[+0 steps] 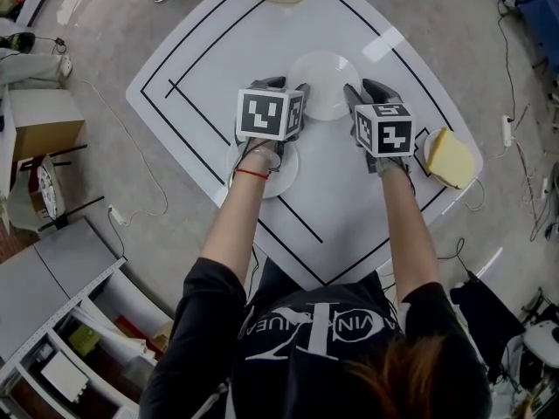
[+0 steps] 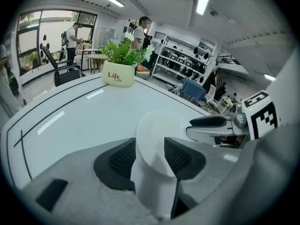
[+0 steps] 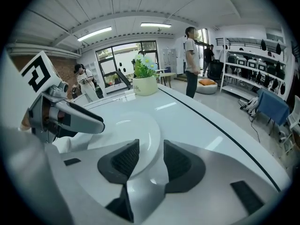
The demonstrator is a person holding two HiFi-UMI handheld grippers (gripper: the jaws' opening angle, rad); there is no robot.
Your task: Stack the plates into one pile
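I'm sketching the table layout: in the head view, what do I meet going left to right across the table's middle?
left gripper → central white plate → right gripper → yellow block

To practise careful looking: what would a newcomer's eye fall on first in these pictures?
The left gripper and right gripper, each bearing a marker cube, stand open either side of a white plate on the table. A second plate lies beneath the left gripper, and a yellow object sits at the table's right edge.
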